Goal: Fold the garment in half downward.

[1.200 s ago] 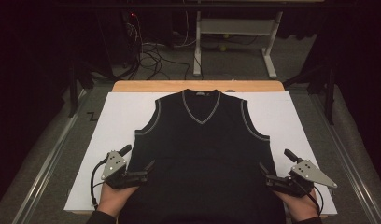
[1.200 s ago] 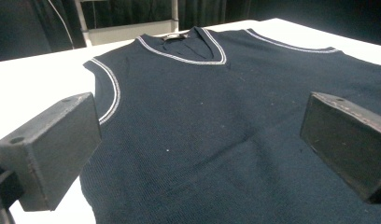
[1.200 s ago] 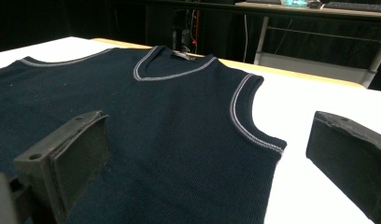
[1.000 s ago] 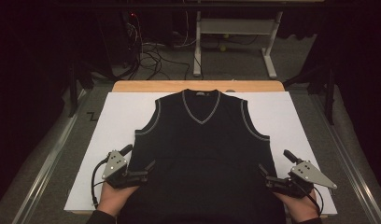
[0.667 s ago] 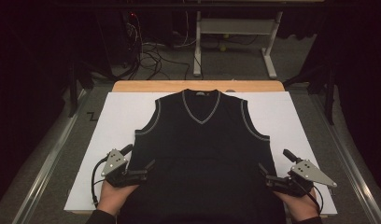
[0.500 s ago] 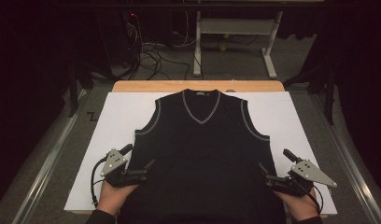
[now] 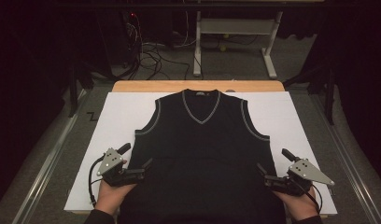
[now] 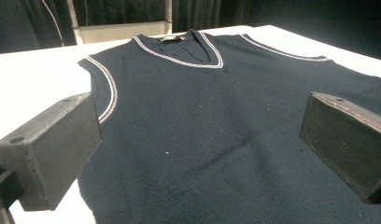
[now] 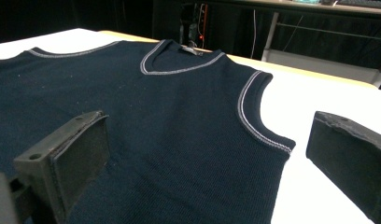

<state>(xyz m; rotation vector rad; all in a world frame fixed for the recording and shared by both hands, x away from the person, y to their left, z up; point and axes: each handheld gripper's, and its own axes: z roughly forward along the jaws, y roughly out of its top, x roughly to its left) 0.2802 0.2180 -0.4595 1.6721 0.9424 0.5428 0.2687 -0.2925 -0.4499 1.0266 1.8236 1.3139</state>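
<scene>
1. One left hand-held gripper sits low at the near left of the table, its jaws spread wide and holding nothing, straddling the vest's left side edge.
2. One dark sleeveless vest lies flat, front up, in the middle of the white table top; its V-neck points away from the person and its hem reaches the near edge.
3. One right hand-held gripper rests at the near right, jaws likewise wide apart and empty, straddling the vest's right side edge below the armhole.
4. Two hands in all, one per gripper.
</scene>
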